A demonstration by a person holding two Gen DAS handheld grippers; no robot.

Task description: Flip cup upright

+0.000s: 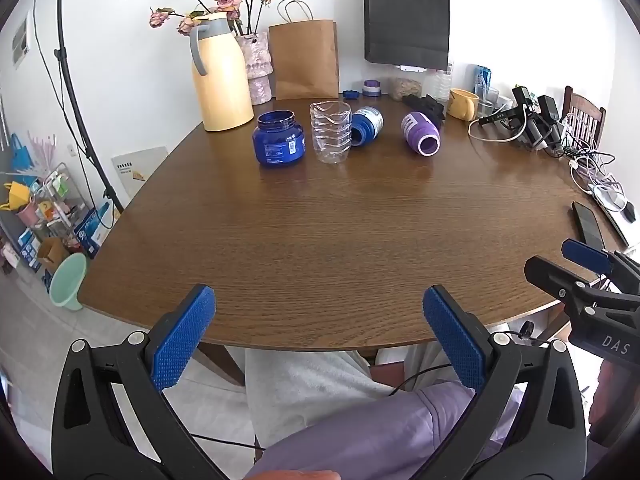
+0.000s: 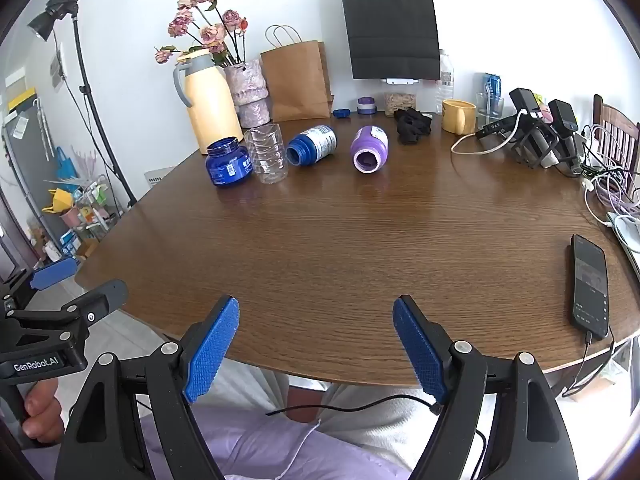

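Meanwhile both claws, left claw and right claw, gape apart; clear cup upright.

A lived-in home room: a round wooden desk carries a yellow thermos jug, dried roses in a vase and paper shopping bags along its far edge, chargers and cables at its right edge, with a dining chair beside.
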